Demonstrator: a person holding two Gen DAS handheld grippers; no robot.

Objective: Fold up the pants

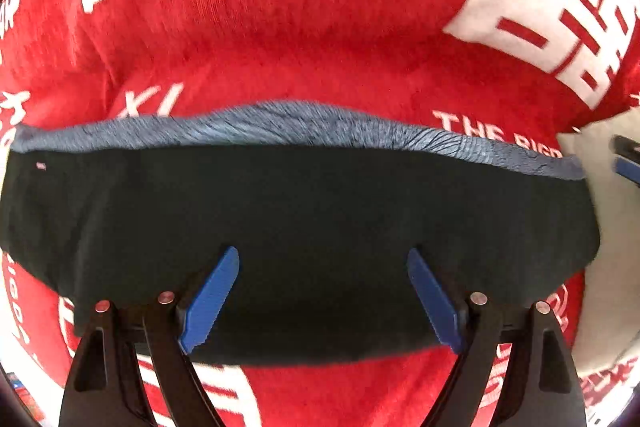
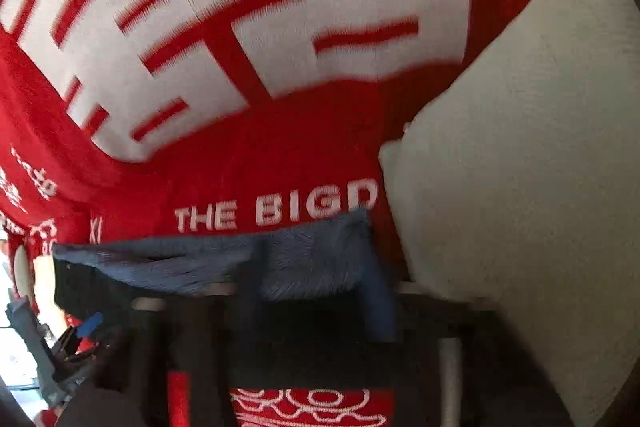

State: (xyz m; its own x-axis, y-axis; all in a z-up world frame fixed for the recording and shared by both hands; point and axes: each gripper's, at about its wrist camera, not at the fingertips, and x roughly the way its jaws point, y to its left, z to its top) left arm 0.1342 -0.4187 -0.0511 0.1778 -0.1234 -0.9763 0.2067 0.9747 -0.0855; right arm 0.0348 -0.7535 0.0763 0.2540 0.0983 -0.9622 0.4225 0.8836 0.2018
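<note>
The black pants (image 1: 304, 227) lie folded into a wide band on the red blanket (image 1: 280, 27), with a blue-grey ribbed waistband (image 1: 280, 127) along the far edge. My left gripper (image 1: 322, 291) is open just above the near edge of the pants, blue fingers (image 1: 212, 299) spread apart, holding nothing. In the blurred right wrist view, my right gripper (image 2: 316, 279) hovers at the right end of the waistband (image 2: 208, 263); its blue fingers (image 2: 378, 291) stand apart over the cloth. The right gripper's tip also shows in the left wrist view (image 1: 628, 159).
The red blanket (image 2: 280, 155) has large white printed characters and the words "THE BIGD". A white pillow or cushion (image 2: 520, 207) lies to the right of the pants, also in the left wrist view (image 1: 612, 247).
</note>
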